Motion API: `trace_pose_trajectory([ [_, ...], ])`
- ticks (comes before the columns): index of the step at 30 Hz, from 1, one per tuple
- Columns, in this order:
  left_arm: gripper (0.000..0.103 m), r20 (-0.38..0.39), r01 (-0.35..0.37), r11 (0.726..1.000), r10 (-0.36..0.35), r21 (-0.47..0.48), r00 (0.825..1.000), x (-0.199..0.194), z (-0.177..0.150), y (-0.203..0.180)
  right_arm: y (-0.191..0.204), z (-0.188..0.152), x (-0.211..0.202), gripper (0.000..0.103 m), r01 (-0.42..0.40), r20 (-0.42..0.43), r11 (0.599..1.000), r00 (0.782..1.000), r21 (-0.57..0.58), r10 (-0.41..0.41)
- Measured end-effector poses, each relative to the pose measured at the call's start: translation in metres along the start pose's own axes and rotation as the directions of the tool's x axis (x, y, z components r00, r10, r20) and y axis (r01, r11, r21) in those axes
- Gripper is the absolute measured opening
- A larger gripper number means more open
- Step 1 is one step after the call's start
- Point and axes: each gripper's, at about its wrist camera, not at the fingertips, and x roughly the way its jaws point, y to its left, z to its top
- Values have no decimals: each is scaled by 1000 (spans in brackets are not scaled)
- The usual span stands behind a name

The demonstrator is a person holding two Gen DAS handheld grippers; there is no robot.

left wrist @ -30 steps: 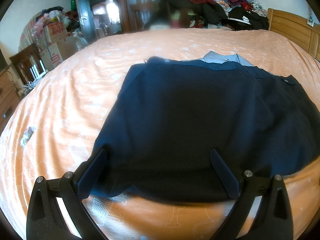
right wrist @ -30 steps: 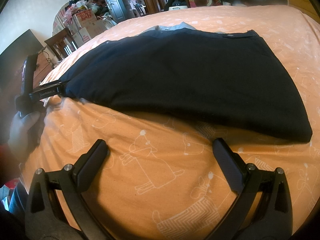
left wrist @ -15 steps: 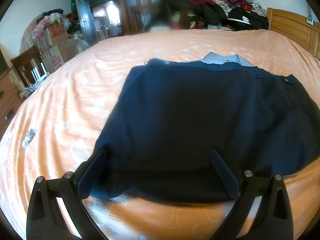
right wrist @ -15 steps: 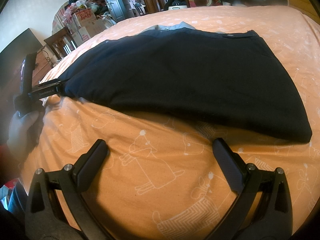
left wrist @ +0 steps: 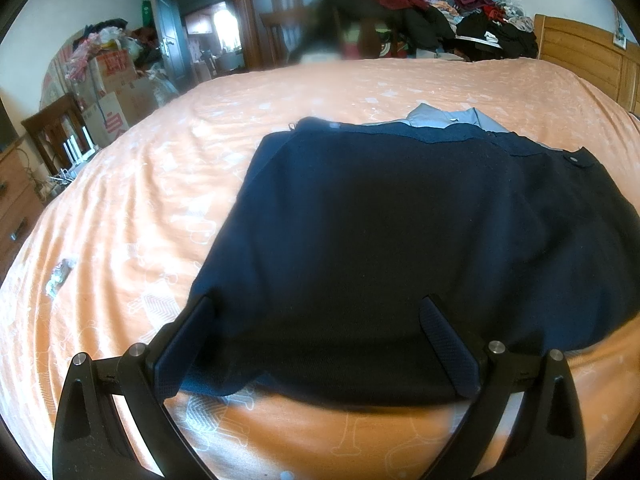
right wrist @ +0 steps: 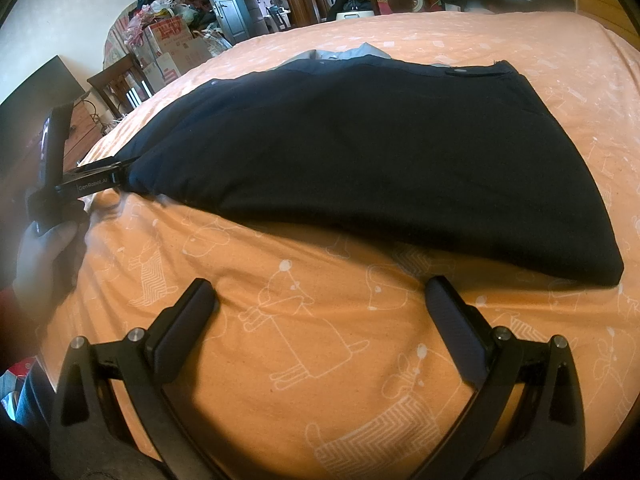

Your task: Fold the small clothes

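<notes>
Navy garment (left wrist: 400,240) lies spread flat on the bed (left wrist: 140,200), no fold visible yet. Left gripper (left wrist: 316,344) sits at its near hem, jaws apart, possibly touching cloth. Right gripper (right wrist: 320,312) hovers spread over bare sheet. Folding all ahead.

A lived-in home bedroom.
A wide bed (left wrist: 168,184) in an orange cartoon-print sheet, wooden headboard (left wrist: 580,50), heaped clothes (left wrist: 448,12), cardboard boxes (left wrist: 116,80), an open door (left wrist: 168,36).
</notes>
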Motion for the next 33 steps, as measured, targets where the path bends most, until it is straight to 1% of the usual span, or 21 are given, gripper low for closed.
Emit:
trace_pose_trajectory([
  [2,103,0,-1,1000,1,0,1000,0,0,-4,0,0,0,103,1,-1,1000,1000,0,-1],
  [7,103,-14,-4,1000,4,4,1000,2,1,6,-2,-1,1,103,8,-3,1000,1000,-2,-8],
  [10,103,-26,-9,1000,9,8,1000,5,4,6,-4,-2,0,103,14,-6,1000,1000,-2,-14],
  [13,103,-58,-14,1000,14,6,998,7,6,7,-4,-2,-1,103,20,-4,1000,1000,-4,-20],
  [15,103,-84,-13,1000,12,-16,996,9,8,14,-4,-2,-2,103,26,-7,1000,1000,-5,-26],
  [18,103,-91,-16,999,13,-32,996,5,10,18,-4,-1,-4,103,36,-12,999,999,-7,-36],
  [19,103,-81,-8,1000,6,-21,997,-1,10,19,-4,-2,-6,103,41,-10,999,999,-6,-41],
  [21,103,-62,20,1000,-21,-13,998,-13,12,16,2,-3,-15,103,90,2,996,996,-18,-90],
  [23,103,-48,72,997,-73,-15,996,-27,11,15,9,-6,-25,103,140,14,988,990,-60,-140],
  [25,103,-40,109,994,-109,-9,993,-41,7,8,11,-11,-35,103,149,21,985,989,-86,-148],
  [27,103,-34,178,984,-178,9,983,-54,-4,-4,5,-17,-47,103,149,13,985,989,-92,-148],
  [28,103,-44,200,979,-199,23,979,-57,-13,-11,0,-19,-54,103,157,10,983,988,-97,-157],
  [30,103,-80,217,975,-213,43,974,-52,-26,-19,-8,-20,-64,103,183,3,977,983,-107,-183],
  [31,103,-115,212,976,-204,55,972,-44,-36,-20,-15,-20,-68,103,197,-3,975,980,-104,-198],
  [33,103,-137,200,978,-190,58,972,-38,-41,-21,-39,-21,-74,103,222,-37,973,974,-62,-224],
])
